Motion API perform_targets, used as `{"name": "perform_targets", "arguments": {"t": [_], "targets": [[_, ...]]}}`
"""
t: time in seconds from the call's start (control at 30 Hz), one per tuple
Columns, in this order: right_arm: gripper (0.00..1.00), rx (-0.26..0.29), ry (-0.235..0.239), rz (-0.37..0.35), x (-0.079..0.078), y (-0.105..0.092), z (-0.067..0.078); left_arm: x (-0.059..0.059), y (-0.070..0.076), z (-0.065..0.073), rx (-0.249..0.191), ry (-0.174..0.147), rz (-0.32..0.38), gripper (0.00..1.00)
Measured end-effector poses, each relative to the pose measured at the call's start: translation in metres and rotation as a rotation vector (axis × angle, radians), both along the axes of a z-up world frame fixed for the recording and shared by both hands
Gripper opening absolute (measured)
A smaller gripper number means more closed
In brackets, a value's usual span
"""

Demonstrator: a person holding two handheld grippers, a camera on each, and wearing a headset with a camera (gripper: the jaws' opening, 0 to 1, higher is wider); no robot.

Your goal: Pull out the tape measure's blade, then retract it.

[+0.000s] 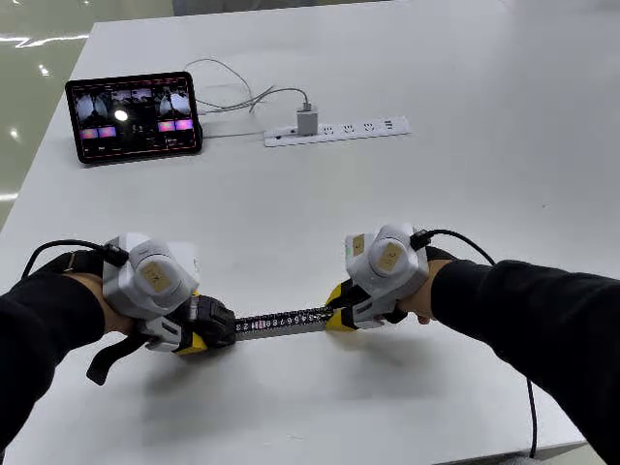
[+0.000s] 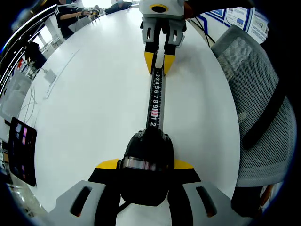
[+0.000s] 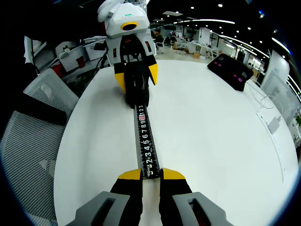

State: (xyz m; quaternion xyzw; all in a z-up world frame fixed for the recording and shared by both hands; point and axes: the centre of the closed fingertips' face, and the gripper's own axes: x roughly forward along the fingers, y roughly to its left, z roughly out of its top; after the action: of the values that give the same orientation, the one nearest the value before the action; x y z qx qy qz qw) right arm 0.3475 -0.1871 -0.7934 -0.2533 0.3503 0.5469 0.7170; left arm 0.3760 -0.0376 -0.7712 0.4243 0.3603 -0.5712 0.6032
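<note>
Your left gripper [image 2: 146, 165] is clamped on the black tape measure case [image 2: 146, 157], with one yellow-tipped jaw on each side of it. The case sits on the white table [image 1: 436, 213] at the left of the head view. From the case, the blade [image 1: 283, 321] runs rightward, straight and low over the tabletop, numbers facing up. You cannot tell whether it touches the surface. Your right gripper [image 3: 151, 175] is closed on the blade's far end, jaws pinched together around the tip.

Edges and room: in the head view, the table's near edge lies close below both grippers and shows at the lower right. Ahead of the grippers, open tabletop extends to the tablet [image 1: 134, 116] at the far left and the power strip [image 1: 337, 130] with a white charger [image 1: 307, 121] plugged in. Both are well apart from the blade. A mesh chair [image 2: 256, 94] stands just beside the table edge.

Hidden: the right jaws cover the blade's end hook. The left jaws cover the sides of the case.
</note>
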Motion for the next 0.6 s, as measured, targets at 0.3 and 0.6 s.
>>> {"name": "perform_targets", "arguments": {"t": [0.3,0.6], "targets": [[0.08,-0.004,0.002,-0.004,-0.0006,-0.0052,0.0003,-0.0012,-0.0006,0.0005,0.002,-0.001,0.000,0.33],[0.08,-0.007,0.004,-0.008,-0.0012,-0.0094,0.0006,-0.0016,-0.0013,0.0011,0.002,-0.003,0.000,0.33]]}}
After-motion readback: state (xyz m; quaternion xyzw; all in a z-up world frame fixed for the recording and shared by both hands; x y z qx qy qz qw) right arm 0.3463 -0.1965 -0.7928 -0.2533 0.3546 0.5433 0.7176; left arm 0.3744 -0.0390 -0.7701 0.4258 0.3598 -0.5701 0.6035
